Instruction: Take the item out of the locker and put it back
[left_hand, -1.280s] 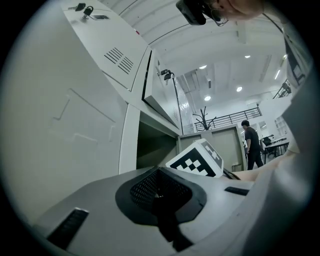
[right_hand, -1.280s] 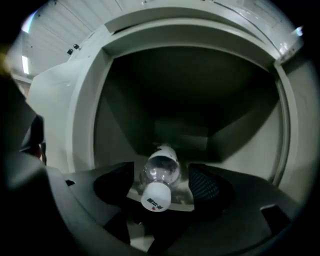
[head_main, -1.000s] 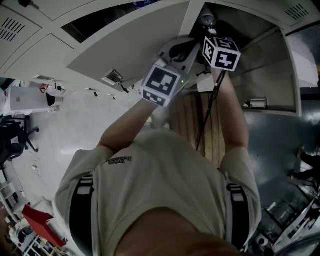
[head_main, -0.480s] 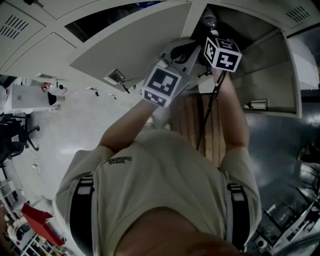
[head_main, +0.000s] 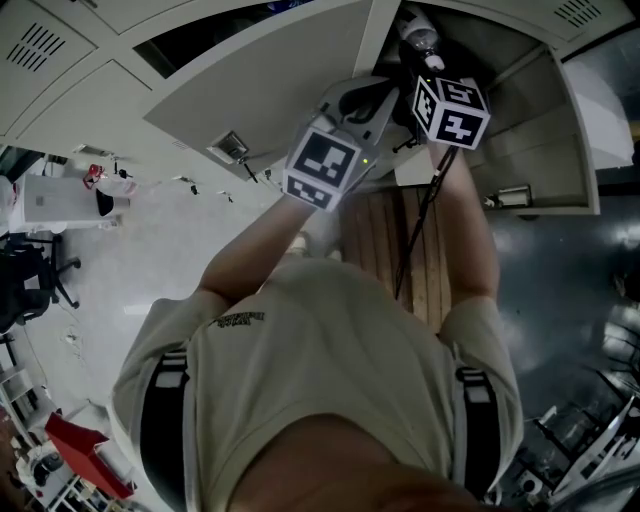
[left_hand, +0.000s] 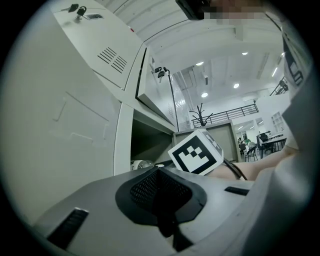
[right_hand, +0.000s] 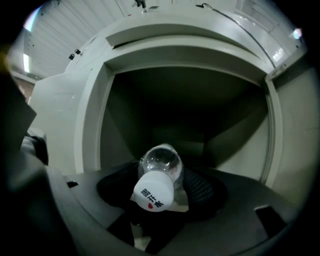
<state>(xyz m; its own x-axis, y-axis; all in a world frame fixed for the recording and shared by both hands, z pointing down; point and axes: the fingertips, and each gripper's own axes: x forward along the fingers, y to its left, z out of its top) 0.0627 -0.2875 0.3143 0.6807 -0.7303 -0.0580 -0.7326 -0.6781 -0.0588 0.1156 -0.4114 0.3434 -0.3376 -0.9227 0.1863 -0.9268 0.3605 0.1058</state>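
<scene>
White-capped, one clear bottle (right_hand: 159, 164) sits clamped in the right claw (right_hand: 162, 192).

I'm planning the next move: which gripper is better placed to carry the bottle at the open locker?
Right. The right gripper has its jaws on the bottle, facing the open locker. The left gripper sits beside it, jaws together and empty.
</scene>
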